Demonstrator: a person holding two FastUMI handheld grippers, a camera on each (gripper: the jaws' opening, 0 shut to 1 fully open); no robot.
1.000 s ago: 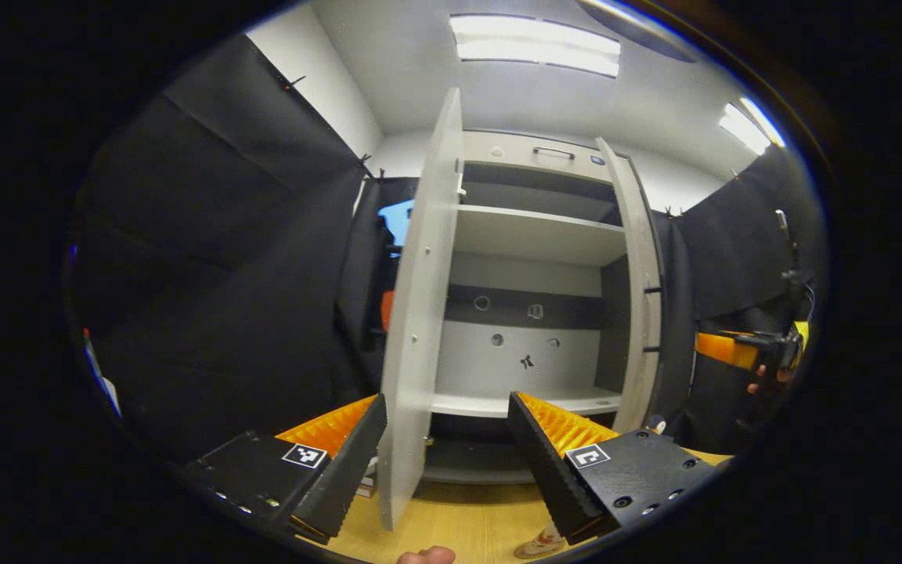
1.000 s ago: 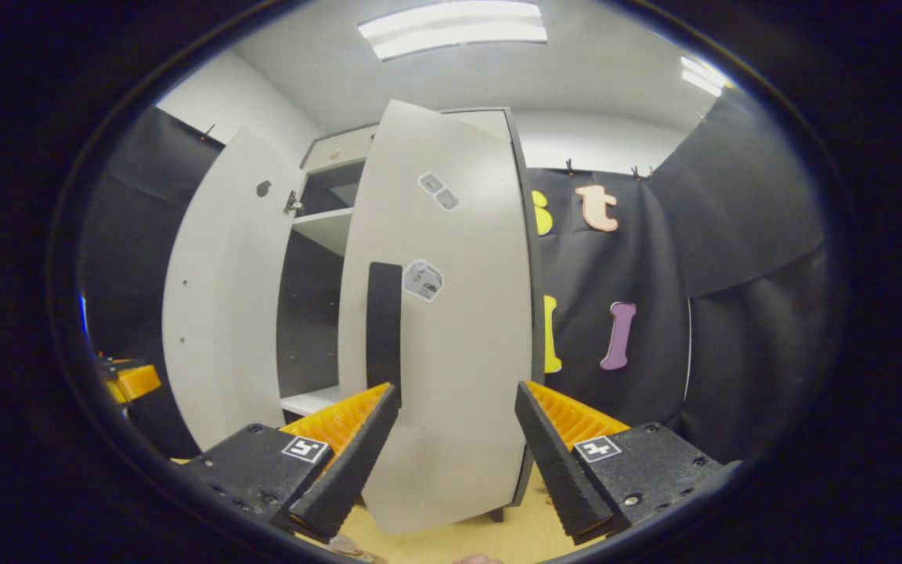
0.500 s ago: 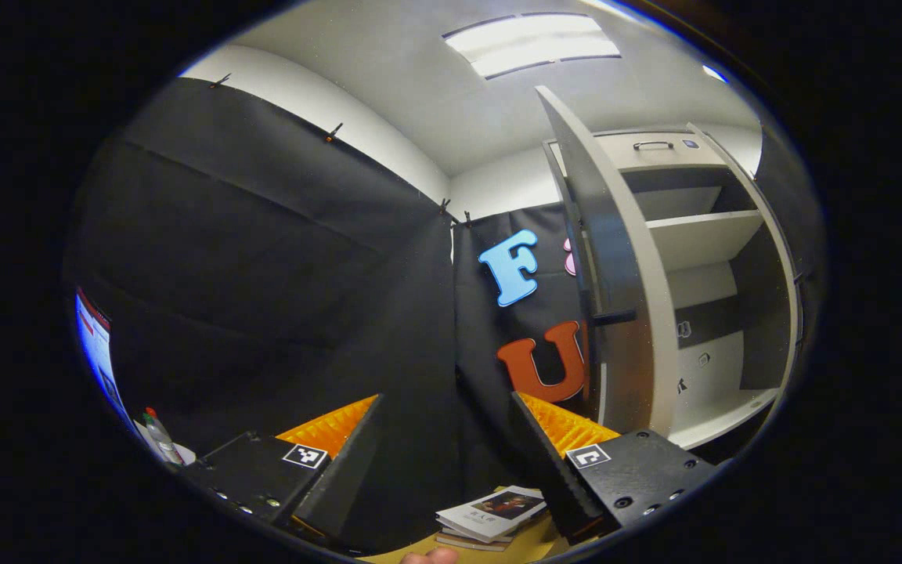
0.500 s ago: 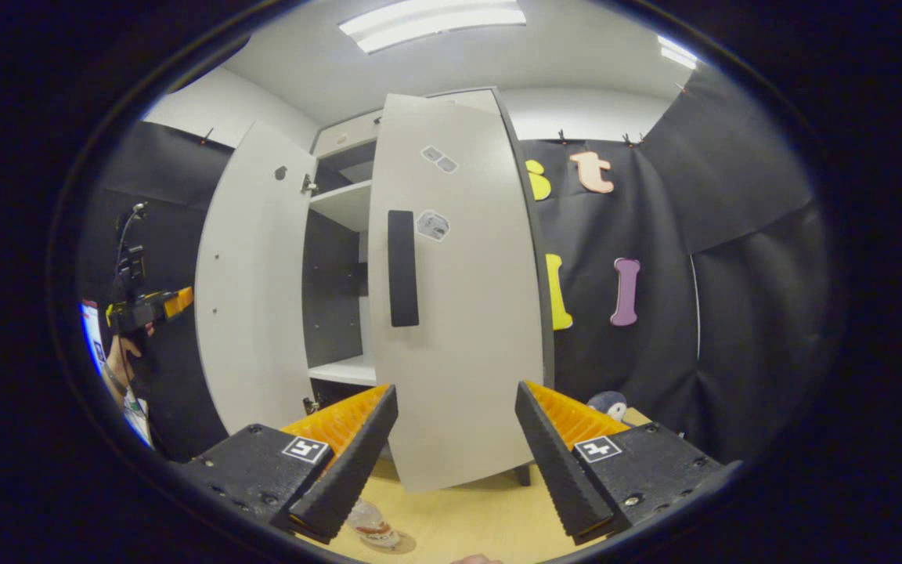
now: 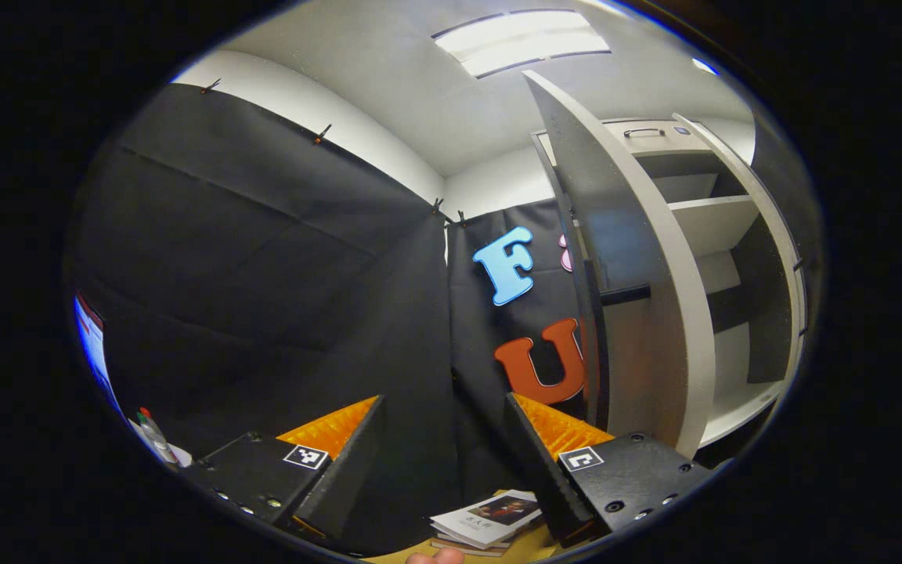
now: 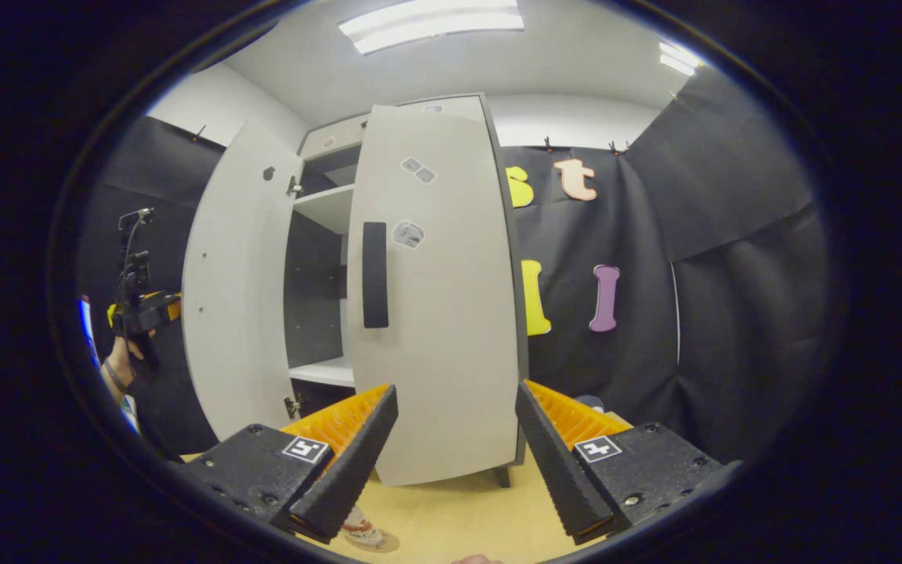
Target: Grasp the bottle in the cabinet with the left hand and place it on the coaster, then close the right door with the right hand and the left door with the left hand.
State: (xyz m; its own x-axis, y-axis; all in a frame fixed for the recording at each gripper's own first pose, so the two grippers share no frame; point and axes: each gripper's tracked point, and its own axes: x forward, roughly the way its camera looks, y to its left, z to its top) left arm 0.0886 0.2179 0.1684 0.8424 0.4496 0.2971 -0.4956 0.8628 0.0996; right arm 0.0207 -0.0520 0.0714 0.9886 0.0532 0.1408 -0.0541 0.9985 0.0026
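While both cabinet doors stand open, we judge the door-closing step is in hand. In the right gripper view, our right gripper (image 6: 455, 450) sits at the bottom centre, its fingers spread apart and holding nothing. Just above it, filling the middle of the frame, is the right door (image 6: 439, 313), pale, with a dark upright handle (image 6: 374, 274) left of centre. It is swung partway out, with a gap showing shelves behind it. To its left stands the left door (image 6: 228, 298), also open. At the far left edge, a hand holds the left gripper (image 6: 146, 309), well apart from that door.

In the left gripper view, the left gripper (image 5: 443, 462) lies at the bottom centre, spread wide and empty, pointing at the wall cloth. The left door (image 5: 639, 266) rises at right, seen nearly edge-on. A bottle (image 5: 155, 439) stands at the lower left edge; we cannot make out its coaster. Books (image 5: 490, 517) lie at the bottom.

Next, we think the right gripper must push the right door shut.
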